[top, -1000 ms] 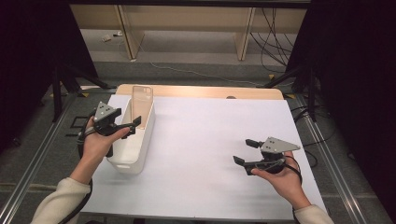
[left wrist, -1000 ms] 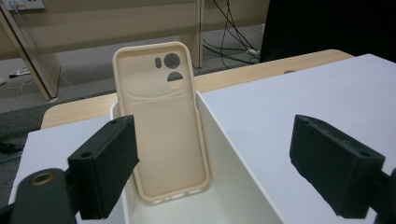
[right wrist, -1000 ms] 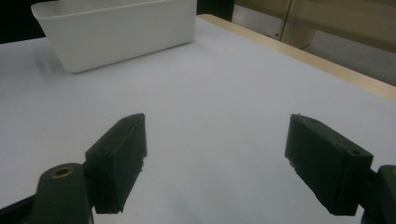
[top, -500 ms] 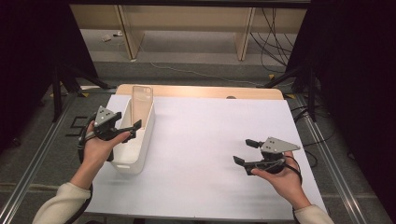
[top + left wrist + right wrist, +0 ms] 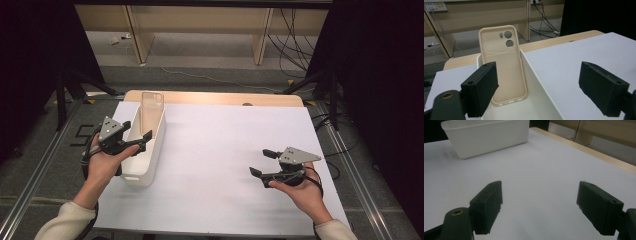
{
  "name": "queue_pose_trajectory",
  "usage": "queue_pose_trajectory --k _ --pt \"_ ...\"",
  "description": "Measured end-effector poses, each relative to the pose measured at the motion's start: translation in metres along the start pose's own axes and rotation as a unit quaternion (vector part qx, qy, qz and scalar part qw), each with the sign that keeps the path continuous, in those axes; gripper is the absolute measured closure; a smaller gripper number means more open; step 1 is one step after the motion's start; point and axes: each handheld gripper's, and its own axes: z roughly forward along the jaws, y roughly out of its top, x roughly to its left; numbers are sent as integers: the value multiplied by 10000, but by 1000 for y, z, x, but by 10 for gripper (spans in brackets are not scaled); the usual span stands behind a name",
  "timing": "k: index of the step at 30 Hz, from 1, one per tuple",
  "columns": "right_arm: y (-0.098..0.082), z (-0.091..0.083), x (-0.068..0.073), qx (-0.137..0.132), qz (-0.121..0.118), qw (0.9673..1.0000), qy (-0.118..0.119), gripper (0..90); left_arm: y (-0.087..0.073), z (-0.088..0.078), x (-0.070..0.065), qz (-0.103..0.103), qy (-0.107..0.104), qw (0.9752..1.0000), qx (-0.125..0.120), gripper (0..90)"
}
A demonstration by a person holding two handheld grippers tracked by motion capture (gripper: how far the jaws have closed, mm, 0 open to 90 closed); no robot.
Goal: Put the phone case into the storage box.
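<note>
Your left gripper (image 5: 134, 131), jaws spread and empty, has drifted back slightly over the bin (image 5: 146, 150); the phone case (image 5: 503, 62) leans inside, delivered. Your right gripper (image 5: 264, 162) idles, spread.

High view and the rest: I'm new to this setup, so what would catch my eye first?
A beige phone case stands on end in a white bin at the table's left side, leaning on the far wall. The left tool hovers open above the bin, one jaw over it. The right tool is open over the bare white table, holding nothing.
</note>
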Motion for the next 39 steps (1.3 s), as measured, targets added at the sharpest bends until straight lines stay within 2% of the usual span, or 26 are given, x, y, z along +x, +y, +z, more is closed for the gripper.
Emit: queue_pose_trajectory --k 5,9,21,26,39 --pt "0 0 0 -10 -3 10000 -10 219 -5 -4 -2 -74 -87 9999 28 153" --pt "0 0 0 -11 -3 10000 -10 219 -8 -8 -5 -51 -127 9999 32 152" --pt "0 0 0 -2 -12 10000 3 219 -16 -18 -13 137 -327 9994 -19 152" --pt "0 0 0 0 -6 10000 -11 219 -18 -20 -15 230 -495 9985 -47 151" --pt "0 0 0 2 -18 10000 1 219 -24 -23 -16 218 -513 9984 -30 152"
